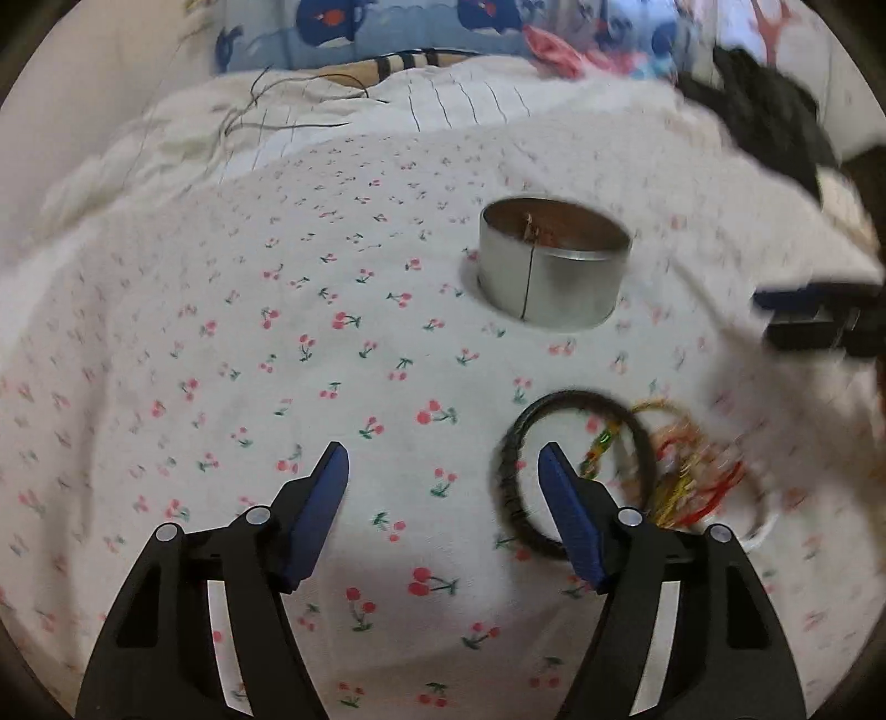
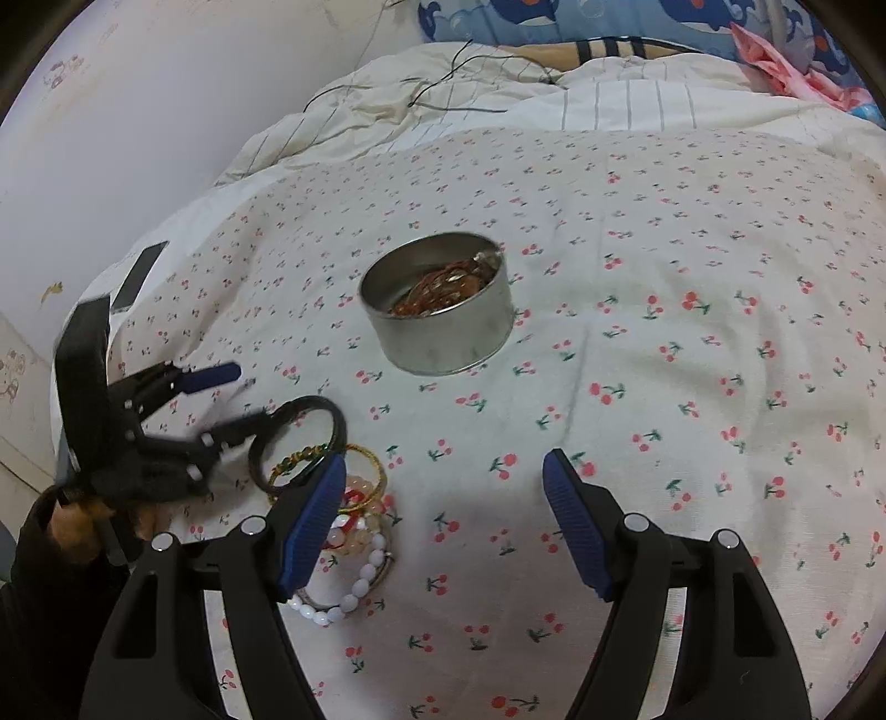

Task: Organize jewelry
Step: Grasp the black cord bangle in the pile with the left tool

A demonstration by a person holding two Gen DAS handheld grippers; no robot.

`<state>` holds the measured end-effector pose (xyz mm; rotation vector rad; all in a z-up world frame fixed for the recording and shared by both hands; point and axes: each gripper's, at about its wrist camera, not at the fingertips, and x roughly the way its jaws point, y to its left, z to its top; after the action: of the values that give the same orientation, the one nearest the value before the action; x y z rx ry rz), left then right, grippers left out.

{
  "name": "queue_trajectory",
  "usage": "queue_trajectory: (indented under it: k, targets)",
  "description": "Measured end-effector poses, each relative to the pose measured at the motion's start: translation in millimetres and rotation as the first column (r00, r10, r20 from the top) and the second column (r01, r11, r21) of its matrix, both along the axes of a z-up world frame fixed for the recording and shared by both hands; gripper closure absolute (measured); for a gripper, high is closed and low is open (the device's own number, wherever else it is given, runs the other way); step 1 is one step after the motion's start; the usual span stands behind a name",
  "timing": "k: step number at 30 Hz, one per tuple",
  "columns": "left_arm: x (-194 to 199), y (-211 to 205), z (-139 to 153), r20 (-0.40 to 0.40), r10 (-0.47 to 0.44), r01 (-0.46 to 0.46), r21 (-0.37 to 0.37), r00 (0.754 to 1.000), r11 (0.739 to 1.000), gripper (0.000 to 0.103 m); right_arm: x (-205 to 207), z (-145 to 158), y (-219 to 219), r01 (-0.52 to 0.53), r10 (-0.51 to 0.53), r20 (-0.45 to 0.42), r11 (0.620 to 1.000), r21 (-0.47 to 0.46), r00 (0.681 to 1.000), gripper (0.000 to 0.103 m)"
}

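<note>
A black bangle point(image 1: 510, 471) point(image 2: 339, 423) lies on the cherry-print sheet beside a heap of bracelets point(image 1: 692, 471): a gold ring point(image 2: 372, 461), a green-gold braid point(image 2: 299, 459), pink beads point(image 2: 362, 534) and white beads point(image 2: 354, 598). My left gripper point(image 1: 443, 459) point(image 2: 249, 399) is open. One finger sits inside the bangle's ring, so the near rim is between the jaws, unpressed. My right gripper point(image 2: 443, 465) is open with nothing between its fingers, and its left finger hangs over the heap. Farther back stands a round metal tin point(image 1: 554, 277) point(image 2: 443, 332) with jewelry in it.
A rumpled striped quilt point(image 2: 609, 94) with thin cables on it lies behind the sheet, with a blue patterned pillow point(image 1: 387, 33) beyond. A dark garment point(image 1: 775, 122) sits at the back right. A wall point(image 2: 138, 111) borders the bed's left side. A hand point(image 2: 72, 526) holds the left gripper.
</note>
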<state>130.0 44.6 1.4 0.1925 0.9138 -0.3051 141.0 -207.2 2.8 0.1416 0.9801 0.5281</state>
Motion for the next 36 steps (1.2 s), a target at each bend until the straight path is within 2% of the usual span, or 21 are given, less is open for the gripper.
queue_trajectory:
  k: [5,6,8,9,11,12,14,16,18,20,22,23,25,31,36]
  targets:
    - [-3,-25,-23,-0.082,-0.09,0.092,0.027,0.993,0.995,0.035,-2,-9,25,-0.069,0.069,-0.009,0.997,-0.029,0.998,0.032]
    - [-3,-27,-24,-0.094,-0.094,0.095,0.006,0.991,0.995,0.035,-2,-11,29,-0.08,0.08,-0.007,0.996,-0.042,0.997,0.033]
    - [1,-27,-25,-0.115,-0.094,0.089,-0.049,0.989,0.995,0.036,-3,-12,40,-0.098,0.1,0.017,0.991,-0.092,0.995,0.042]
    - [5,-23,-24,-0.122,-0.081,0.072,-0.077,0.989,0.994,0.039,-3,-12,44,-0.103,0.106,0.023,0.989,-0.107,0.994,0.049]
    - [11,-11,-24,-0.149,-0.051,0.029,-0.146,0.987,0.989,0.044,-2,-15,51,-0.118,0.122,0.024,0.984,-0.132,0.992,0.053]
    - [13,-7,-24,-0.162,-0.04,0.011,-0.177,0.986,0.984,0.044,-1,-16,52,-0.12,0.125,0.022,0.983,-0.136,0.992,0.059]
    - [18,2,-28,-0.192,-0.017,-0.027,-0.226,0.981,0.974,0.045,3,-20,57,-0.139,0.142,0.012,0.98,-0.145,0.99,0.062]
    - [21,-3,-31,-0.195,-0.014,-0.027,-0.21,0.981,0.977,0.046,5,-24,67,-0.164,0.167,0.009,0.973,-0.165,0.986,0.065]
    - [24,-12,-36,-0.169,0.004,-0.027,-0.135,0.986,0.991,0.056,5,-27,75,-0.184,0.189,0.009,0.964,-0.19,0.982,0.07]
    - [25,-19,-38,-0.14,0.011,-0.019,-0.06,0.99,0.998,0.075,4,-34,87,-0.211,0.22,0.01,0.945,-0.248,0.975,0.078]
    - [25,-21,-37,-0.127,0.009,-0.013,-0.034,0.992,0.999,0.089,4,-36,90,-0.209,0.222,0.021,0.941,-0.266,0.975,0.087]
    - [24,-23,-37,-0.121,0.001,-0.004,-0.027,0.993,1.0,0.092,4,-35,90,-0.206,0.219,0.023,0.943,-0.26,0.975,0.09]
    - [22,-25,-35,-0.106,-0.005,0.004,-0.013,0.994,1.0,0.094,5,-35,85,-0.193,0.205,0.022,0.948,-0.252,0.978,0.098]
    - [23,-18,-26,-0.088,0.004,-0.008,-0.051,0.996,0.999,0.094,8,-27,69,-0.163,0.166,0.011,0.977,-0.138,0.986,0.099]
    - [22,-16,-25,-0.084,0.01,-0.015,-0.059,0.996,0.998,0.094,11,-16,52,-0.101,0.105,0.037,0.989,-0.104,0.994,0.099]
